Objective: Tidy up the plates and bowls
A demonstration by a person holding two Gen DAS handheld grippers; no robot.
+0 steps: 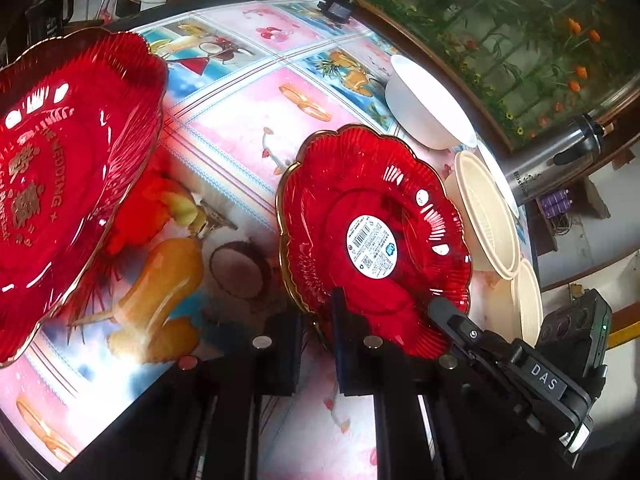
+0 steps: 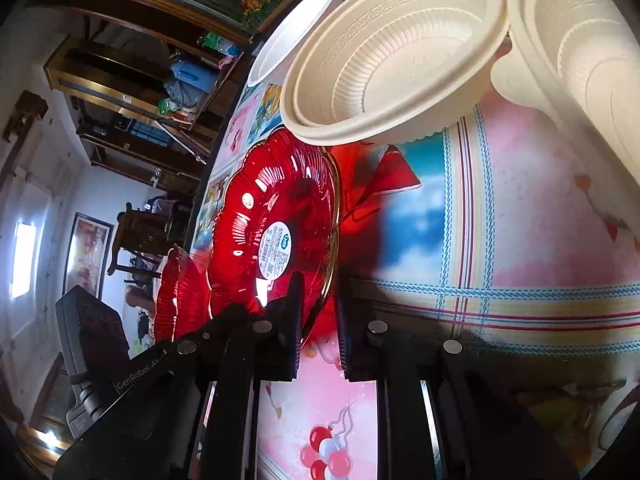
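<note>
A see-through red plate (image 1: 376, 240) with a gold rim and a round white sticker stands tilted on its edge above the table. My left gripper (image 1: 318, 320) is shut on its near rim. In the right wrist view my right gripper (image 2: 318, 312) is shut on the rim of the same plate (image 2: 276, 216). A second red plate (image 1: 60, 160) with gold lettering is raised at the left. Two cream ribbed bowls (image 1: 484, 216) (image 1: 528, 304) and a white bowl (image 1: 428, 100) sit on the table to the right.
The table (image 1: 240, 120) has a bright cloth with fruit and drink pictures. A steel flask (image 1: 560, 152) stands past the bowls at the table's right edge. A small black device (image 1: 338, 9) lies at the far edge. A wooden chair (image 2: 140, 232) stands beyond the table.
</note>
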